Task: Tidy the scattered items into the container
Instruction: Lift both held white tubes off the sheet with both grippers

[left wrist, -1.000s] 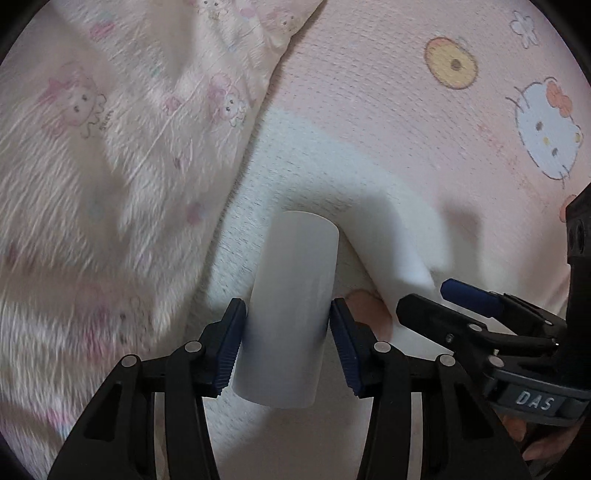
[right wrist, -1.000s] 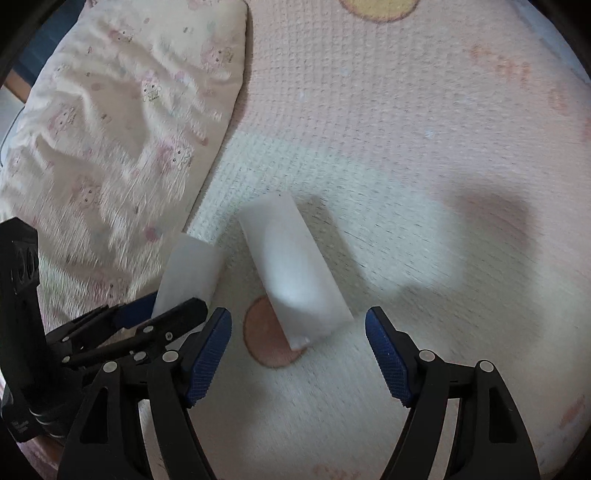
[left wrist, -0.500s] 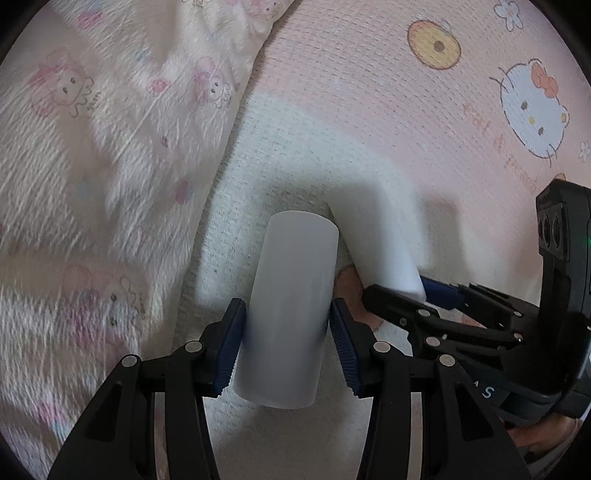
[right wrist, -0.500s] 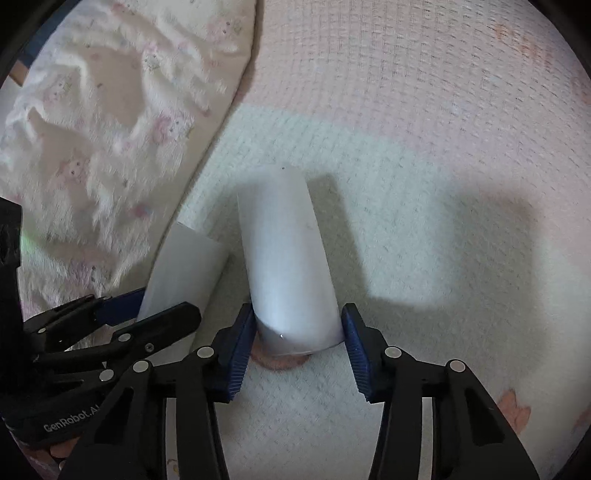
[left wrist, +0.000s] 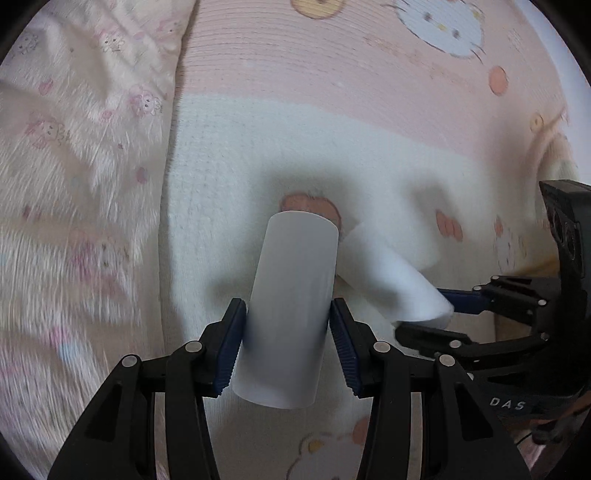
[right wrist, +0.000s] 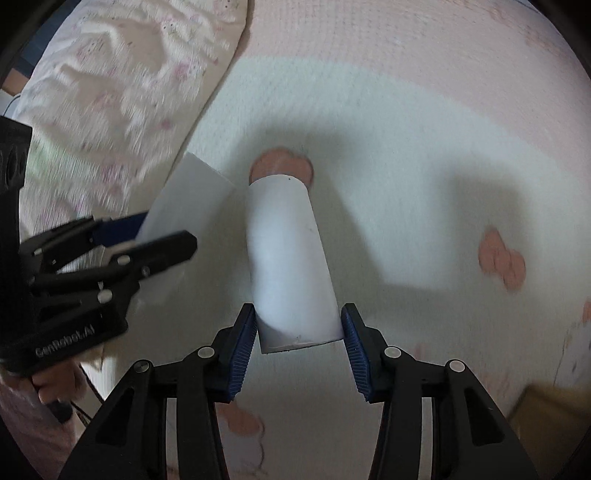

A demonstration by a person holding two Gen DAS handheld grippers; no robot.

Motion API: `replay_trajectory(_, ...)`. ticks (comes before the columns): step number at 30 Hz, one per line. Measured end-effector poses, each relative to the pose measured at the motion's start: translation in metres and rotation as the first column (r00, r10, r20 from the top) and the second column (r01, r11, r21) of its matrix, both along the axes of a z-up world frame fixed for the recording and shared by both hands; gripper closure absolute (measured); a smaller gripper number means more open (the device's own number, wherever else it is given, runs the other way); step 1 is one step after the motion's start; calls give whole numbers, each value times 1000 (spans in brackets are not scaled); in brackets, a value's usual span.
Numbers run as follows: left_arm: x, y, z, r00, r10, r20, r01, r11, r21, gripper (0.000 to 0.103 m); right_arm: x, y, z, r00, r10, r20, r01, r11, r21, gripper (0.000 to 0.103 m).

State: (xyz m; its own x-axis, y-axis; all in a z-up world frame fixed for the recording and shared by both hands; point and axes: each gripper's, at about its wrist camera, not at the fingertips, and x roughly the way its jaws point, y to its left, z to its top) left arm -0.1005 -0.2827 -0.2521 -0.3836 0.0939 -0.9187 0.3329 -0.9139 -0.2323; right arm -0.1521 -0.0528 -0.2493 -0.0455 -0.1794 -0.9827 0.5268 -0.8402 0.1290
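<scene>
Two plain white tubes are held over a pink and white bedspread (left wrist: 369, 110). My left gripper (left wrist: 287, 304) is shut on one white tube (left wrist: 291, 314), its blue pads pressing both sides near the tube's lower end. My right gripper (right wrist: 297, 315) is shut on the second white tube (right wrist: 291, 254), clamped at its near end. The tubes hang side by side and close together. The left wrist view shows the right gripper (left wrist: 424, 314) and its tube (left wrist: 388, 273) at the right. The right wrist view shows the left gripper (right wrist: 166, 232) and its tube (right wrist: 184, 192) at the left.
A crumpled cream quilt (left wrist: 74, 184) with small pink prints lies along the left. The bedspread carries peach spots (right wrist: 502, 262) and a cat print (left wrist: 439, 22). A blurred tan edge (right wrist: 546, 410) shows at the right wrist view's lower right. A hand (right wrist: 55, 387) holds the left gripper.
My right gripper closed on the second tube that lay on the bedspread. Both grippers then moved across the bedspread with their tubes, and the peach spot now shows beyond the tubes' far ends.
</scene>
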Motion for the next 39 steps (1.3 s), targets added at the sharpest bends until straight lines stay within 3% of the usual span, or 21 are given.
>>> replay_trajectory(4,28,15,-1,999,-29,25,28,1000,10,52,20,16,0,1000,-17,19,16,999,37,58)
replay_trajectory(14,53,68,-14,988,-119,96,122,992,-23,52,63,47,-8,991,-103,89,86,982,171,58)
replay_trajectory(23,73,78,-16,989,-84,123,86,996,-18,52,86,66,-10,969,-158,187,146,986,77,58)
replay_trajectory(25,74,76,-18,989,-58,134,58,998,3,51,88,64,-9,972,-145,185,133,988,76,53)
replay_trajectory(28,75,70,-21,990,-14,141,7,999,49,48,84,61,-7,976,-148,161,137,988,77,37)
replay_trajectory(33,79,66,-20,991,8,134,-15,998,55,47,70,47,-7,989,-120,91,110,988,105,36)
replay_trajectory(39,77,64,-22,990,20,140,-31,997,73,47,42,29,-23,989,-102,105,93,991,91,36)
